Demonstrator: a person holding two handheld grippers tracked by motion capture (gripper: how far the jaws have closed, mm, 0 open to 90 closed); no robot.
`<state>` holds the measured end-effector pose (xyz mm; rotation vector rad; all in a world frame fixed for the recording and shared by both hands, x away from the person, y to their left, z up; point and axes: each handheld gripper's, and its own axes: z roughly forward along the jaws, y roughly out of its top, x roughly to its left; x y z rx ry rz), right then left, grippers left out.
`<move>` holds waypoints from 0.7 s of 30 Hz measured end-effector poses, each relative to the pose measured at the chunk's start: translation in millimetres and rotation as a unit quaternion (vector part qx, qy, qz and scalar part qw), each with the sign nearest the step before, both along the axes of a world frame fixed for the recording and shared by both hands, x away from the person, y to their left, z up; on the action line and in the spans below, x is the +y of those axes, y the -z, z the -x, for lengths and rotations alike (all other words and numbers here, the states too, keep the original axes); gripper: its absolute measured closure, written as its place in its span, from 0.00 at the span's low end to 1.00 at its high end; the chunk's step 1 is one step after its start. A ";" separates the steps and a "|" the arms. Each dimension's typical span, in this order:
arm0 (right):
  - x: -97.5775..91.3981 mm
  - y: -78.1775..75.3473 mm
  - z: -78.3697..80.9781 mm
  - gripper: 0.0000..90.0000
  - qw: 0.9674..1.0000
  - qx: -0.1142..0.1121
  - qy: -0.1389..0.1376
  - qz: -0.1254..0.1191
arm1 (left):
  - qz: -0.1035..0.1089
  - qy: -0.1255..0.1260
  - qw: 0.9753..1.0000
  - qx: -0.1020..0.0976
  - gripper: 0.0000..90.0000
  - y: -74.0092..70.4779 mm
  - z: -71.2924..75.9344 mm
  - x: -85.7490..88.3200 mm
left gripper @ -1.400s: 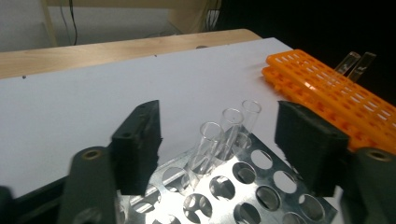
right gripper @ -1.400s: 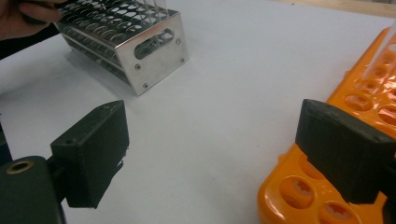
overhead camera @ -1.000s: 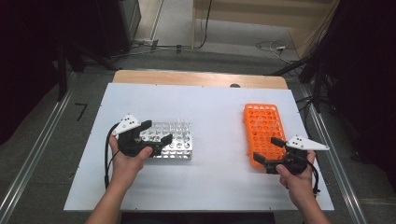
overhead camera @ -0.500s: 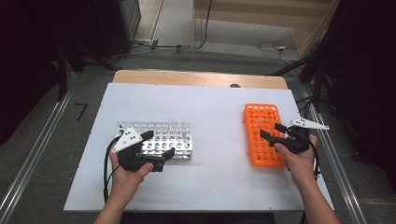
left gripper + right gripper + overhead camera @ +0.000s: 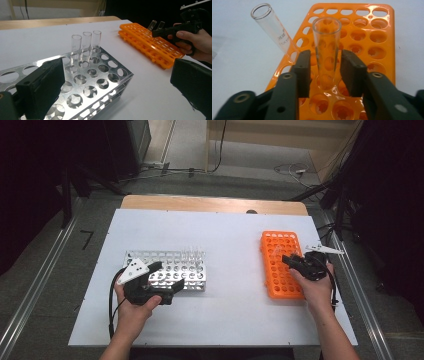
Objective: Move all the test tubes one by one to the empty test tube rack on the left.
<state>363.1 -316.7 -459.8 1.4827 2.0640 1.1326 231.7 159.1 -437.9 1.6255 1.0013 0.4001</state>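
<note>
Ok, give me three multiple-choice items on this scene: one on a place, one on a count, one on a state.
1. Where are the right tongs?
A. Either side of an upright tube in the orange rack
B. Over the metal rack
C. Flat on the bare table

2. How many glass tubes stand in the metal rack?
A. One
B. Three
C. Five

3. How does the second tube in the orange rack sit?
A. Bolt upright
B. Lying on the table
C. Leaning to one side

Answers:
1. A: the right gripper view shows the tube between the pads, which have just been closing, with thin gaps left.
2. B: the left gripper view shows three in a row.
3. C: it tilts away from the upright one.
</note>
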 end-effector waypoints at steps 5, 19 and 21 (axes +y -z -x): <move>-0.2 1.1 2.2 0.81 1.000 -0.006 0.004 0.007 | 0.000 -0.004 1.000 -0.001 0.00 0.0 0.8 1.5; -8.8 -29.1 31.0 0.82 0.994 -0.101 -0.023 -0.023 | -0.001 -0.003 1.000 -0.004 0.00 -1.4 2.1 1.3; -5.6 -33.7 36.3 0.82 0.993 -0.106 -0.035 -0.025 | -0.003 -0.001 1.000 -0.005 0.00 -2.1 2.7 0.6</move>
